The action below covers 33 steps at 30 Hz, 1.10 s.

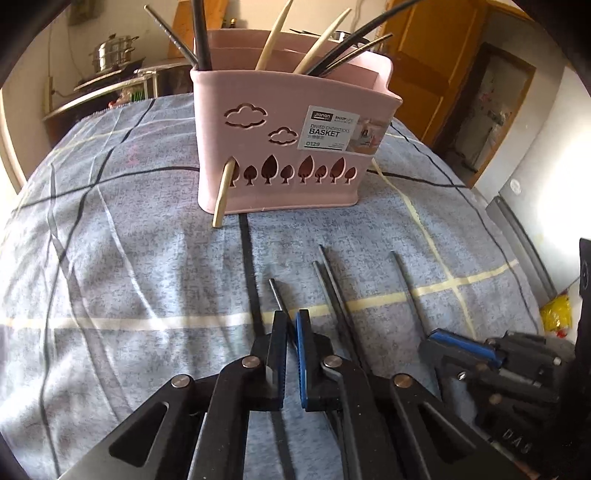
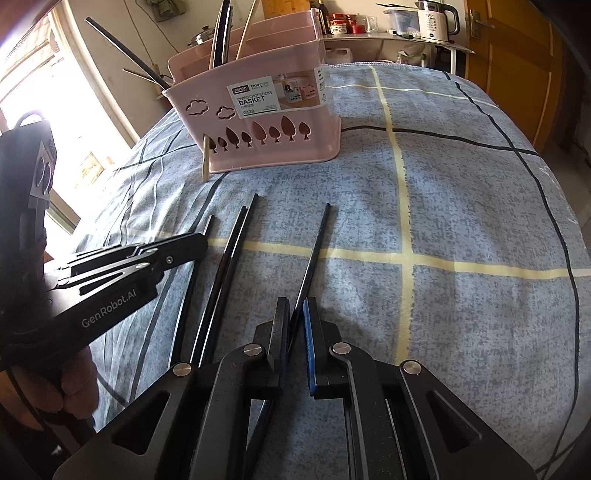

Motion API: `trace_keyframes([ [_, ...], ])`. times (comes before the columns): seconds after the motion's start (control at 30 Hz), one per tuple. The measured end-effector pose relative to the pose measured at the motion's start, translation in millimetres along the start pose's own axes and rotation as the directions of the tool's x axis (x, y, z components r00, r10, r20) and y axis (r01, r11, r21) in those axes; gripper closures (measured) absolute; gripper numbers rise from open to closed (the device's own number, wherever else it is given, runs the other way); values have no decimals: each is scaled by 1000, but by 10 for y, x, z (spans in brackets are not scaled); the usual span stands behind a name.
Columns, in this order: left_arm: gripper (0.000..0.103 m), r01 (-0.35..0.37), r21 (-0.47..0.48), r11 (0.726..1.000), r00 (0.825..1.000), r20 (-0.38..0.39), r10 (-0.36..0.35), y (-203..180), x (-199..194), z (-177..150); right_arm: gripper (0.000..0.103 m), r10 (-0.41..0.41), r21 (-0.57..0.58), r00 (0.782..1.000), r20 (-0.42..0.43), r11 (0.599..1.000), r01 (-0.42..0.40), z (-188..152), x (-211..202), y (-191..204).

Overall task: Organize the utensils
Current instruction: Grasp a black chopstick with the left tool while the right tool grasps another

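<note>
A soft woven cloth [image 2: 461, 206], blue-grey and mottled, crossed by cream and dark lines, covers the whole work surface under both tools and is creased on the left gripper's outer side. Ahead of both grippers stands a pink plastic chopstick basket [image 1: 288, 147], smooth-walled with rounded corners, pierced by cloud and tree cut-outs and bearing a paper label [image 1: 334, 129]. Black, metal and pale wooden sticks lean out of its top, and one pale chopstick [image 1: 223, 192] pokes out through a tree cut-out down to the cloth.

The left gripper [image 1: 290, 325], matte black with one blue ribbed pad, is closed on a thin dark chopstick [image 1: 276, 293] lying on the cloth, whose tip juts forward past the fingertips. Just to its right lie two long black chopsticks [image 2: 231, 258] side by side.

The right gripper [image 2: 295, 314] is pinched narrow around another slim black chopstick [image 2: 314, 251], glossy and straight, pointing toward the basket; the pads appear to press on it.

A hand [image 2: 75, 384] grips the left tool's handle. Beyond the cloth's far edge sit a white kettle [image 2: 436, 20] and a steel pot [image 1: 112, 51], well apart from both tools.
</note>
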State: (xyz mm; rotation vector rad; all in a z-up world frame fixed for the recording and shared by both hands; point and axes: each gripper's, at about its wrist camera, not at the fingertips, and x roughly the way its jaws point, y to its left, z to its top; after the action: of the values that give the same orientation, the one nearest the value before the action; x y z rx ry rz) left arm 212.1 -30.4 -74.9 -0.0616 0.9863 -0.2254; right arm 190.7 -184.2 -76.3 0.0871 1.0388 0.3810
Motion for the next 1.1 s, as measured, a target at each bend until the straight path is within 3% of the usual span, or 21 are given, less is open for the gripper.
trace_keyframes([
  [0.17, 103, -38, 10, 999, 999, -21, 38, 233, -79, -31, 95, 13, -7, 1000, -16, 1000, -13, -47, -58, -113],
  [0.37, 103, 6, -76, 997, 1000, -26, -8, 476, -128, -16, 95, 21, 16, 1000, -21, 1000, -20, 15, -29, -137],
  [0.43, 99, 63, -123, 990, 998, -16, -65, 486, -163, 16, 93, 11, 25, 1000, -10, 1000, -11, 63, -18, -128],
  [0.53, 80, 97, -152, 984, 995, -7, -99, 434, -149, 57, 92, -2, 38, 1000, -5, 999, 3, 139, 29, -127],
  [0.57, 75, 91, -151, 984, 995, -12, -94, 401, -120, 66, 92, -7, 42, 1000, -5, 999, 7, 165, 49, -132],
  [0.67, 75, 74, -160, 984, 996, -46, -82, 330, -13, 71, 92, -12, 49, 1000, -9, 999, 12, 235, 111, -144],
  [0.8, 74, 2, -125, 992, 999, -38, -7, 172, -10, 28, 92, -20, 56, 1000, -11, 998, 21, 292, 147, -167],
  [0.97, 74, -26, -133, 991, 999, -33, 22, 117, -36, -61, 92, -33, 48, 999, -21, 998, 34, 252, 126, -139],
  [1.1, 86, -98, -63, 993, 995, -26, 96, 26, -32, -91, 93, -48, 34, 999, -18, 998, 49, 210, 115, -113],
])
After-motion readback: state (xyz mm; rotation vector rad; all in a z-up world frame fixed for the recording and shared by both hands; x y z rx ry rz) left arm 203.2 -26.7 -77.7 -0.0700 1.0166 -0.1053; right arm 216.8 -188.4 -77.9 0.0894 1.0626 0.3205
